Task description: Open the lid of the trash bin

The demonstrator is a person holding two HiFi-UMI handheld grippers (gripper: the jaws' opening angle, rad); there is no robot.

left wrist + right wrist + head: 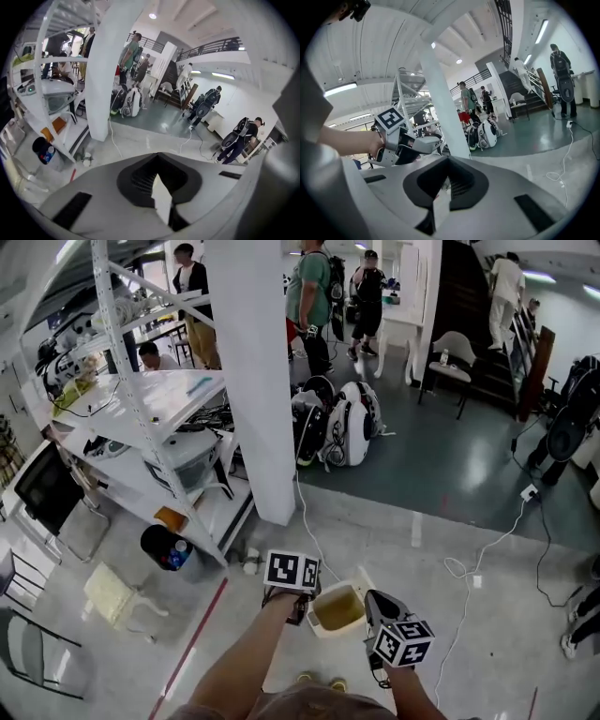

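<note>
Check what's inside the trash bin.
Head view: the trash bin is open, its inside a plain yellowish-brown, no separate item visible. The right gripper covers its right rim.

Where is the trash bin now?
In the head view, the trash bin stands on the floor at bottom centre, between the left gripper and right gripper.

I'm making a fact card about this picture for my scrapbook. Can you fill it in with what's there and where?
Place: indoor hall
Bin: on the floor between both grippers, inside showing
Left hand-held gripper: at the bin's left rim, jaws close together
Right hand-held gripper: at the bin's right side, jaws close together
Nearby: white pillar, shelf rack, backpacks
</note>
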